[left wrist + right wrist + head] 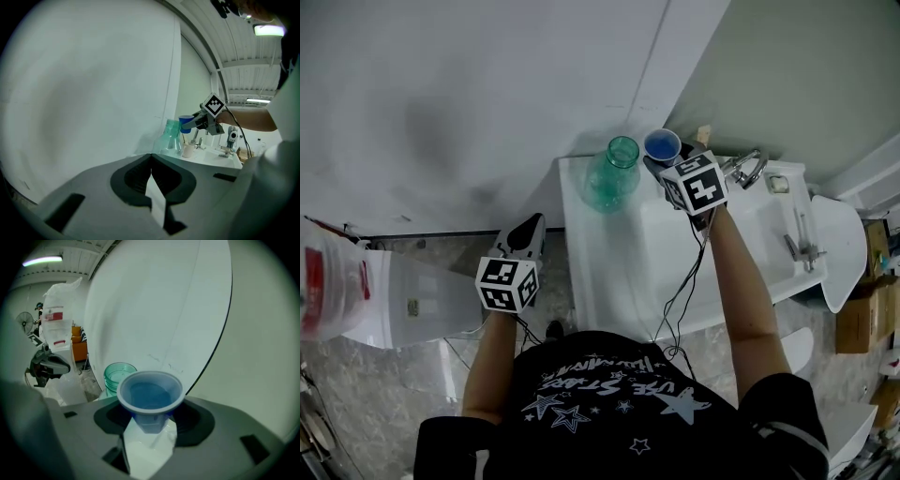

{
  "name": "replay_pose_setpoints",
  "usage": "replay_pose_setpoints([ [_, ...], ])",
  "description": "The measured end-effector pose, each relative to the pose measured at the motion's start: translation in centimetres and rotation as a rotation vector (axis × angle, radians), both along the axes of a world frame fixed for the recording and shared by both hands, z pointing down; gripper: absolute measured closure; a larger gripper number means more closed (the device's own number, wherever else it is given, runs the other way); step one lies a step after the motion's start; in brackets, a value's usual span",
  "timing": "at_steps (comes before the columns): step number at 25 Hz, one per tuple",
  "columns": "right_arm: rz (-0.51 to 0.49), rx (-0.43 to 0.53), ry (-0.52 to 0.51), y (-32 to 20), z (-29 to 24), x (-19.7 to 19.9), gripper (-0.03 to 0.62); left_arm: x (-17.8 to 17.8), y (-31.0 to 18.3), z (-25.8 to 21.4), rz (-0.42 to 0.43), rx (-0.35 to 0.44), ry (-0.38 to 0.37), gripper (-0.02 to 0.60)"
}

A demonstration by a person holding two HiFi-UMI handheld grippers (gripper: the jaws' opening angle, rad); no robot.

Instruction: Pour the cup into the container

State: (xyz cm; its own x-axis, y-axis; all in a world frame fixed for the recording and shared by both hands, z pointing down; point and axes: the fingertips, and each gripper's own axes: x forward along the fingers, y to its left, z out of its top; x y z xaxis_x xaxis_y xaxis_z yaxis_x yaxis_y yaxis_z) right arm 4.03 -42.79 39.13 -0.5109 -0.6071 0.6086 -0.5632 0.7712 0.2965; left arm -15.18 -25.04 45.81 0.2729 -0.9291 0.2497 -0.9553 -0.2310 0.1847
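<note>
A blue plastic cup (662,145) with blue liquid in it is held upright above the white counter (586,253). My right gripper (664,161) is shut on the cup's lower body (150,399). Just left of the cup stands a green see-through flask (614,173) with an open round mouth (118,372); cup and flask are close but apart. In the left gripper view the cup (185,123) hangs level with the flask's neck (172,135). My left gripper (525,236) hangs over the floor, left of the counter, jaws together with nothing between them.
A sink basin (741,239) with a chrome faucet (748,167) lies right of the flask. A small pale cup (188,150) stands on the counter behind it. A white wall rises behind. A plastic bag (333,281) and cardboard boxes (862,319) flank the scene.
</note>
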Motion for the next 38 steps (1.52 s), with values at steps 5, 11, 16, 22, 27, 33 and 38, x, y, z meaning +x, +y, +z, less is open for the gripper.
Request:
replay_pose_setpoints([
  [5, -0.033, 0.027, 0.059, -0.1, -0.3, -0.3, 0.336, 0.2, -0.2, 0.3, 0.001, -0.004, 0.006, 0.569],
  [11, -0.068, 0.046, 0.102, 0.2, -1.0, -1.0, 0.338, 0.4, -0.3, 0.3, 0.000, 0.000, 0.012, 0.569],
  [16, -0.079, 0.057, 0.140, 0.1, -1.1, -0.9, 0.338, 0.4, -0.4, 0.5, -0.001, -0.001, 0.017, 0.569],
  [22, -0.107, 0.094, 0.230, -0.4, -1.3, -1.1, 0.339, 0.5, -0.3, 1.0, -0.002, -0.011, 0.023, 0.569],
  [27, -0.129, 0.114, 0.278, -0.5, -1.3, -1.4, 0.339, 0.4, -0.5, 1.1, -0.005, -0.008, 0.030, 0.569],
  [33, -0.141, 0.136, 0.327, -0.6, -1.1, -1.5, 0.339, 0.4, -0.4, 1.2, -0.008, -0.007, 0.038, 0.569],
  [38, -0.150, 0.161, 0.368, -0.6, -1.2, -1.6, 0.339, 0.3, -0.4, 1.5, -0.011, -0.009, 0.045, 0.569],
])
